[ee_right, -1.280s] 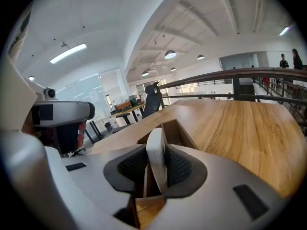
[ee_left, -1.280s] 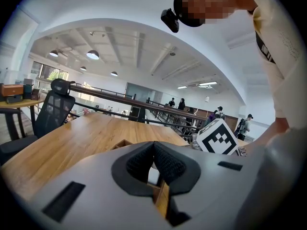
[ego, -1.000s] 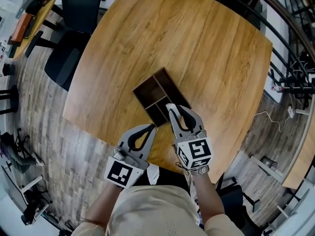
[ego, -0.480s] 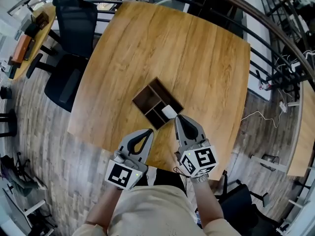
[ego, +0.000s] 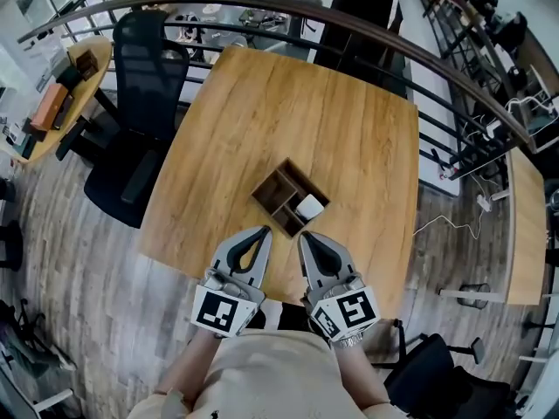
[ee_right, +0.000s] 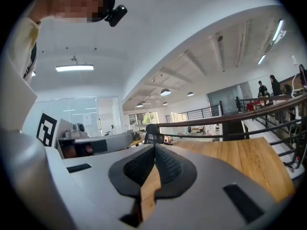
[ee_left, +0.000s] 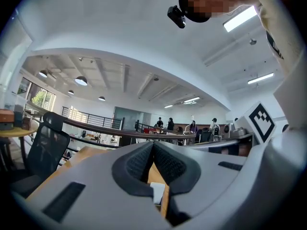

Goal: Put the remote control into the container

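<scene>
Two grippers are being held side by side over the near edge of the one wooden table [ego: 349, 129], one in each of the person's hands. The left gripper [ego: 265, 231] is pointing toward the middle of the table with its two jaws pressed together, and in the left gripper view [ee_left: 153, 145] the ribbed pads [ee_left: 139, 163] are meeting at the tips with nothing between them. The right gripper [ego: 303, 236] is sitting just beside it, apart from it, and in the right gripper view [ee_right: 154, 147] its two jaws are likewise meeting at the tips and holding nothing. Just beyond both sets of tips, one dark brown container [ego: 272, 188] is resting on the table, turned so that a corner is facing the person, with partitions dividing its inside into compartments. One white remote control [ego: 309, 207] is lying inside the container, in the compartment at its right corner, the one closest to the right gripper; neither gripper is touching it. One black office chair [ego: 144, 77] is standing off the table's left side, and one curved dark railing [ego: 262, 0] is running behind the table's far edge.
</scene>
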A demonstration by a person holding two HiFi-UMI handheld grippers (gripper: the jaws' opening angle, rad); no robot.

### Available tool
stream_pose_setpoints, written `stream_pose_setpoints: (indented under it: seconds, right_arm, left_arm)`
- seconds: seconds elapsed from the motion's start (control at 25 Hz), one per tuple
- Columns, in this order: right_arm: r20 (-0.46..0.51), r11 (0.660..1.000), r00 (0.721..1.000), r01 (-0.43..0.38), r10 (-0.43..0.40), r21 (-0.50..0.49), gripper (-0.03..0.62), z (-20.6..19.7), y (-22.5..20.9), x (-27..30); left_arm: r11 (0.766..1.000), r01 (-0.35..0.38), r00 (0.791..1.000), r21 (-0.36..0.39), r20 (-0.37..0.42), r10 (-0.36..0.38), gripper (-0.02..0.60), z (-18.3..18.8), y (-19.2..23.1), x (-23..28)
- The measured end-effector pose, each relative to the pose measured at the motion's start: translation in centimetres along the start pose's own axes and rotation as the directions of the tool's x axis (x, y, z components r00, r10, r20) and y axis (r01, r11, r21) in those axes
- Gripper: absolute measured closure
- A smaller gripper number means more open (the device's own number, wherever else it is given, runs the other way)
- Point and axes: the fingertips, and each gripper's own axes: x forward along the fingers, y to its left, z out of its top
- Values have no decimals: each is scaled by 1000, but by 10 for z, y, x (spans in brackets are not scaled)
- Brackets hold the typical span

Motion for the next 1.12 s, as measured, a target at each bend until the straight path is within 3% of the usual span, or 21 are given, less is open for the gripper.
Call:
stream_pose_setpoints:
  seconds: [0.16,0.44,0.6,1.12]
  right_arm:
    - [69,1000,998,4,-2,-27,576,31,35,-9]
    - [48,999,999,-14,16,-51,577,31,69,-5]
    - [29,998,999,-37,38,-40,577,22,85,0]
    - [15,997,998,-64,65,-51,576,18,88,-3]
  left_arm:
    - [1000,6,997,-3,71,-6,569,22,0,-23]
    - [999,-25,999,-23,42,26,569,12,17,-65]
    - [999,-44,998,3,49,44,569,18,26,-80]
    - [999,-36,998,4,58,36,569,21,20,-80]
